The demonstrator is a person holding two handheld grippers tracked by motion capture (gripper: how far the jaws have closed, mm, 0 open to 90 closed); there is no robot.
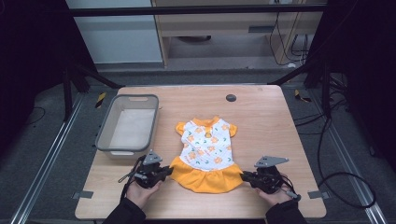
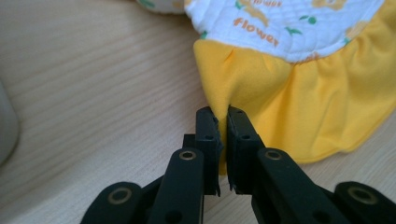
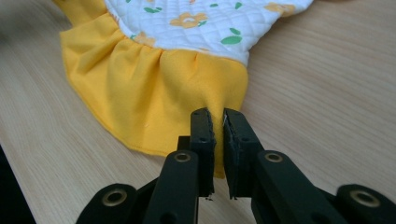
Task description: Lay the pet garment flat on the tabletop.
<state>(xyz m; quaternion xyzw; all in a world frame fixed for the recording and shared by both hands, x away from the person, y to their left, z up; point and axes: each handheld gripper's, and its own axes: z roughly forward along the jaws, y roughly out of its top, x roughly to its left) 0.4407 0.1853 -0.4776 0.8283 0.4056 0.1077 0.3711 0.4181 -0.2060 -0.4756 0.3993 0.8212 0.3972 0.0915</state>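
The left gripper (image 1: 164, 171) is pinching the left corner of the yellow skirt (image 1: 205, 178). In the left gripper view its two black jaws are pressed close with a fold of yellow cloth caught between them. The right gripper (image 1: 246, 177) is pinching the right corner of the same skirt, and in the right gripper view the cloth sits tight between its jaws too. A hand holds each gripper near the near edge of the table (image 1: 261, 126).

The skirt is part of a little dress (image 1: 206, 151) with a white top and orange flowers. It lies flat in the middle of the table. A grey tub (image 1: 127, 124) sits on the left side, a little apart from the dress.
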